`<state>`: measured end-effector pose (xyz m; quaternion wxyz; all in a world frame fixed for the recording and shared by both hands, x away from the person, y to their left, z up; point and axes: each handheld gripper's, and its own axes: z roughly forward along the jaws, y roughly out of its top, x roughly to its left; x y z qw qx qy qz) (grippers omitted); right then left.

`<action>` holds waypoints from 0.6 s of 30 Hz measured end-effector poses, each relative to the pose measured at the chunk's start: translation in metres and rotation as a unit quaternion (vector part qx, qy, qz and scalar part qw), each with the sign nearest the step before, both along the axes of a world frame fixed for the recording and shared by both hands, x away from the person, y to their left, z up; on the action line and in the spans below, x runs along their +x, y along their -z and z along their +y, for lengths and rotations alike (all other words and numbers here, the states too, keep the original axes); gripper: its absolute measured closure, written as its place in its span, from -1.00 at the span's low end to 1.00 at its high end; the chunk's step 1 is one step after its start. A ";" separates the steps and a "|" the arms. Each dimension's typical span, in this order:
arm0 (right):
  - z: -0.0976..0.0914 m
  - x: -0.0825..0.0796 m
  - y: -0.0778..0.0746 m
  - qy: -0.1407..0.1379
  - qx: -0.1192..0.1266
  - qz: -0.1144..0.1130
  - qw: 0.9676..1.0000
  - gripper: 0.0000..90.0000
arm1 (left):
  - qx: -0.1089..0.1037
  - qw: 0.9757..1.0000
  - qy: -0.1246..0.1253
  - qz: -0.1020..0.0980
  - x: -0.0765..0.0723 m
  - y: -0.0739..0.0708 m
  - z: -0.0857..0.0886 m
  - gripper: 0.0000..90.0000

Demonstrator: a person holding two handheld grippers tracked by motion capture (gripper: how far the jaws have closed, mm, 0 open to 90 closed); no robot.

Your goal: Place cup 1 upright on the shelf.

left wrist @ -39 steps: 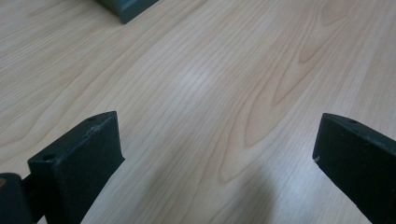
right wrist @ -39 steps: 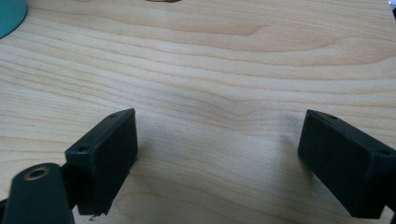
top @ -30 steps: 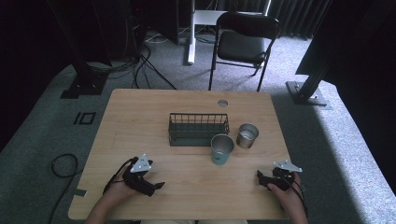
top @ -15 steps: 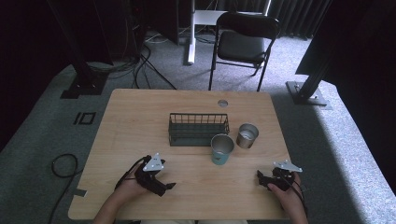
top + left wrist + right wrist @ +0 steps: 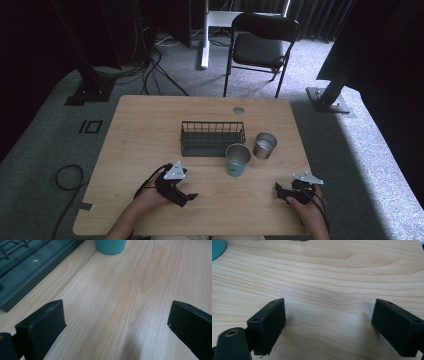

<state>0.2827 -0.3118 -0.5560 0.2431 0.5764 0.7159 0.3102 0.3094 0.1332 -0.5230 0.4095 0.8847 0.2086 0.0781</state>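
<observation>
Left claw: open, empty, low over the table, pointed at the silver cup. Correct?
One thing is off. The left claw is open, empty and low over the table, but it points at the teal cup, not the silver cup. The left gripper view shows the teal cup straight ahead between its jaws, with the wire rack to one side.

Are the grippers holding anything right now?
No. The left gripper and the right gripper are both open, with only bare table between their jaws. The teal cup stands untouched.
</observation>
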 end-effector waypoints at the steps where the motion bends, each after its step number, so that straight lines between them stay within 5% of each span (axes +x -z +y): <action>1: 0.000 0.000 0.000 0.000 0.000 0.000 1.000 -0.74 | 0.001 1.000 0.003 0.000 0.001 0.000 -0.002 -0.96; 18: 0.000 0.000 0.000 0.000 0.000 0.000 1.000 -0.74 | -0.026 0.999 0.024 -0.007 0.015 -0.010 -0.033 -0.96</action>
